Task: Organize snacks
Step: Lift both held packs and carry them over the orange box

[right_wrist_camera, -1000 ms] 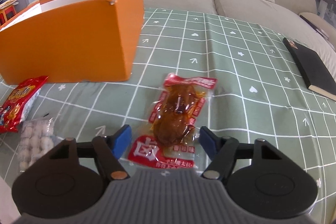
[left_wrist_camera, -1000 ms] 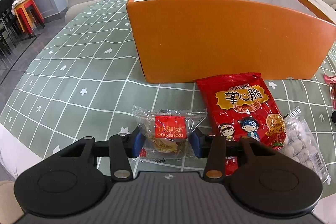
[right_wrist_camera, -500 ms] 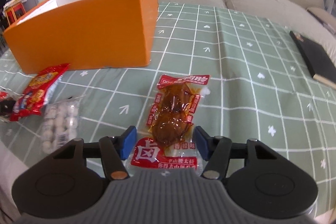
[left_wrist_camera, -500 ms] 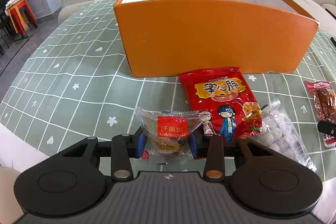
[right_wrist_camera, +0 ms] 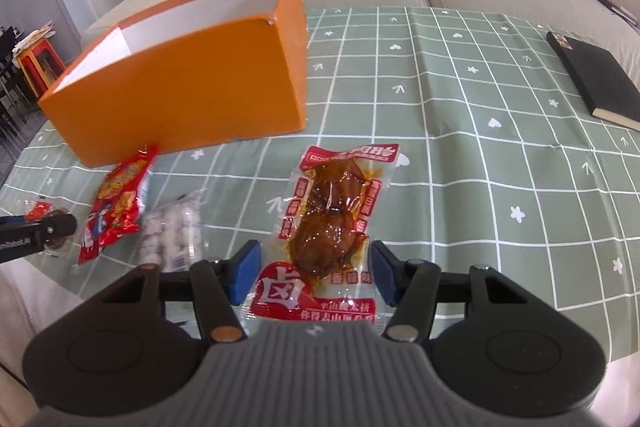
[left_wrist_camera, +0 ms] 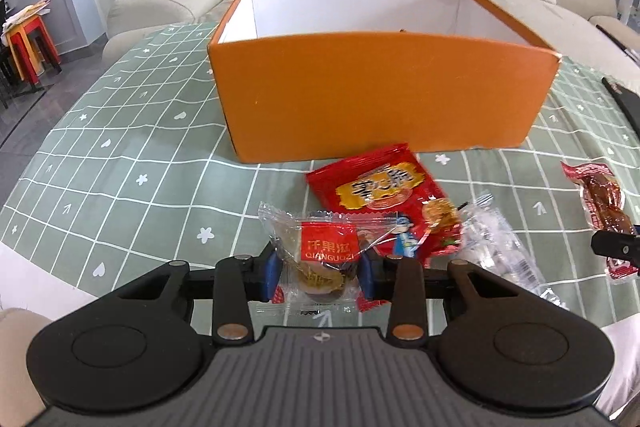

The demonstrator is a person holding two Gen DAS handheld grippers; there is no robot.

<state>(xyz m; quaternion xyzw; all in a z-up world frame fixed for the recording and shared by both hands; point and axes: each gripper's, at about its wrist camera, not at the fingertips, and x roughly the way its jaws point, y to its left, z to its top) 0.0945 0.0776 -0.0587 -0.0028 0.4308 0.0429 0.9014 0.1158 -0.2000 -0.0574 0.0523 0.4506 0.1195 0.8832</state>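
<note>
Four snacks in sight: one clear-wrapped pastry [left_wrist_camera: 320,259], one red crisp bag [left_wrist_camera: 384,199], one clear bag of white candies [left_wrist_camera: 496,251], one braised-meat pack [right_wrist_camera: 332,219].
Box count: one orange box [left_wrist_camera: 380,99], open-topped, standing on the worktop [left_wrist_camera: 120,167] beyond the snacks; its floor is mostly hidden behind the near wall.
Left claw [left_wrist_camera: 318,269]: closed on the pastry, blue pads pressing the wrapper from both sides.
Pastry position: between the pads, in front of the box's near wall and beside the crisp bag; whether it has left the cloth I cannot tell.
Right claw [right_wrist_camera: 316,273]: spread wide, pads either side of the meat pack's lower end, touching neither edge as far as I can see.
Meat pack position: flat on the worktop, lengthwise toward the sofa, to the right of the box.
Step in hand, judged: carry the pastry over the near wall and drop it inside.
Doing it well: lift clear of the rim before moving forward, since the wall is tall; keep the squeeze gentle, the pastry looks crushable; release low inside.
Right side advice: close on the pack's flat sealed end, not the bulging meat.
Other item: one black book [right_wrist_camera: 592,79], well apart at far right.
</note>
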